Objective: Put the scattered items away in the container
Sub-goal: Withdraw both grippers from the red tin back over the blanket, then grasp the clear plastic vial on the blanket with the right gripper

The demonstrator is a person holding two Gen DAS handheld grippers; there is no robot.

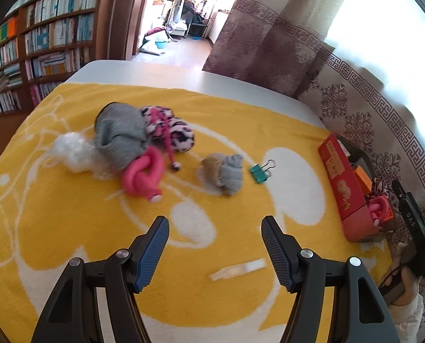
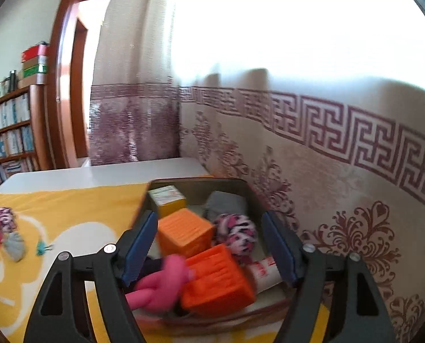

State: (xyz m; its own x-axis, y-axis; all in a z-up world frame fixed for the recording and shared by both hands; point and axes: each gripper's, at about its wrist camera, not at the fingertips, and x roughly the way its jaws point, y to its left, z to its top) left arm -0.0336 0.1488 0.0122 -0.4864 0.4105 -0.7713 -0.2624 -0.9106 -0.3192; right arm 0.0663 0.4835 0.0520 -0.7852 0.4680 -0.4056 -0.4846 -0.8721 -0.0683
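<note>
Two orange ribbed blocks and one yellow box lie in the container; at nine o'clock, one green binder clip.

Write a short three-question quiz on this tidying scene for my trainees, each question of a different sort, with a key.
1. True or false: the left tool is holding the green clip.
2. Which is already in the box? A) orange block B) green clip C) white fluff
3. Fill in: the right tool hovers over the ____.

Key
1. False: its jaws are open and empty above the yellow blanket; the clip lies further ahead.
2. A. The clip and fluff lie out on the blanket.
3. Box: its open jaws frame the blocks and a pink toy.
</note>
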